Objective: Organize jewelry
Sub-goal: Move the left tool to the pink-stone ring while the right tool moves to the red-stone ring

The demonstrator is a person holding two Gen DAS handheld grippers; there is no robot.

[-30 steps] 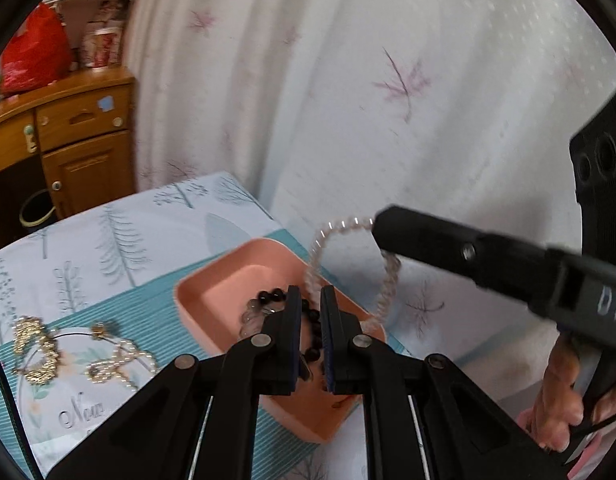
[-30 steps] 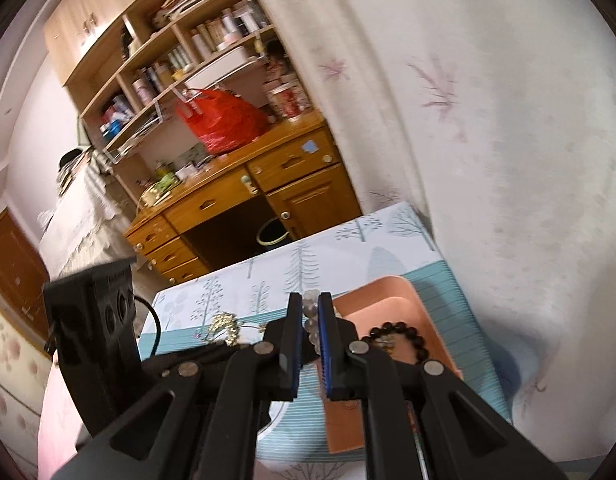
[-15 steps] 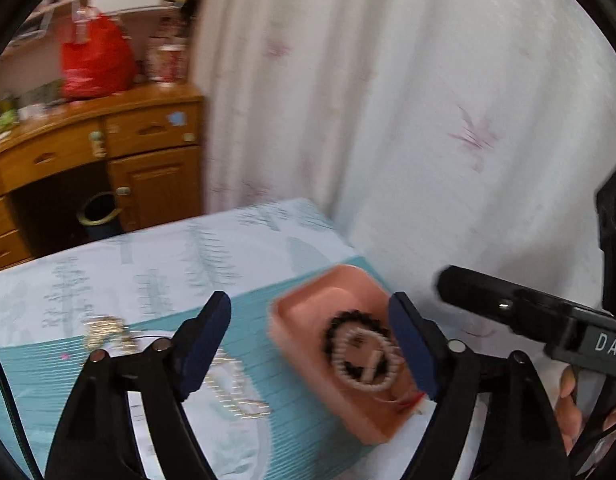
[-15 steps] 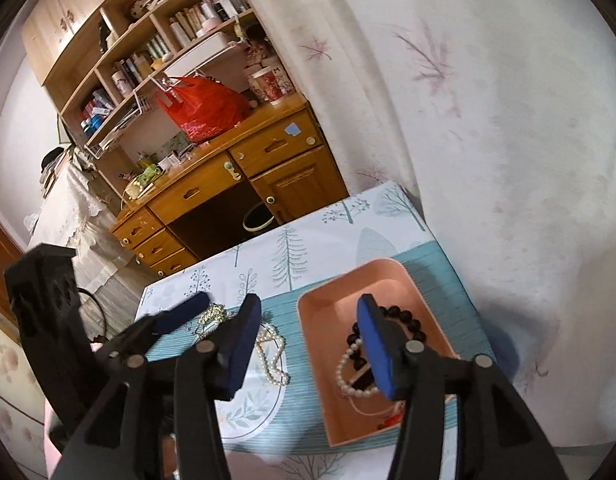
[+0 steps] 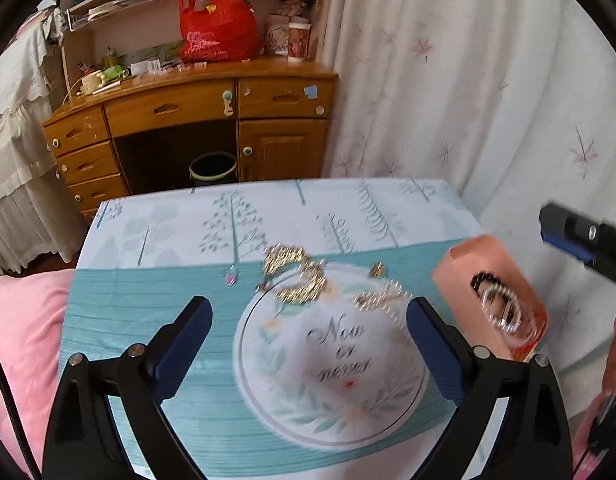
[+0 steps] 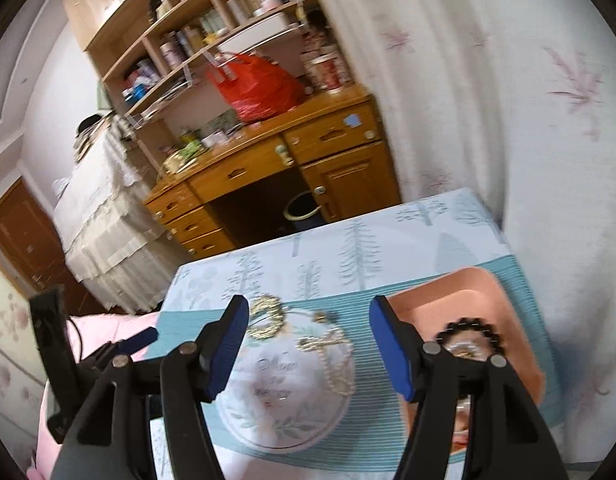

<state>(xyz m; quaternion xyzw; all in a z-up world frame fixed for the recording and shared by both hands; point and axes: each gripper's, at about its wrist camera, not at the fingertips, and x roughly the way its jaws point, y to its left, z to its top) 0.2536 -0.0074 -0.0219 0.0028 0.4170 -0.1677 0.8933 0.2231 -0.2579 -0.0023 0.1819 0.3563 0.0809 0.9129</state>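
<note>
Matt pink plastic tray (image 5: 460, 268); printed cloth table cover (image 5: 155, 312); glossy wooden desk (image 5: 195, 108).

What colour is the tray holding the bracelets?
Salmon pink tray, clearest in the right wrist view.

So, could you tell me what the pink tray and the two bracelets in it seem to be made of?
Tray: probably plastic, matte salmon-pink, smooth moulded walls with rounded corners. Dark bracelet: round black beads with a slight gloss, perhaps stone or glass. Pale bracelet: whitish, pearl-like beads with a soft sheen; real or imitation, blur leaves that open.
</note>
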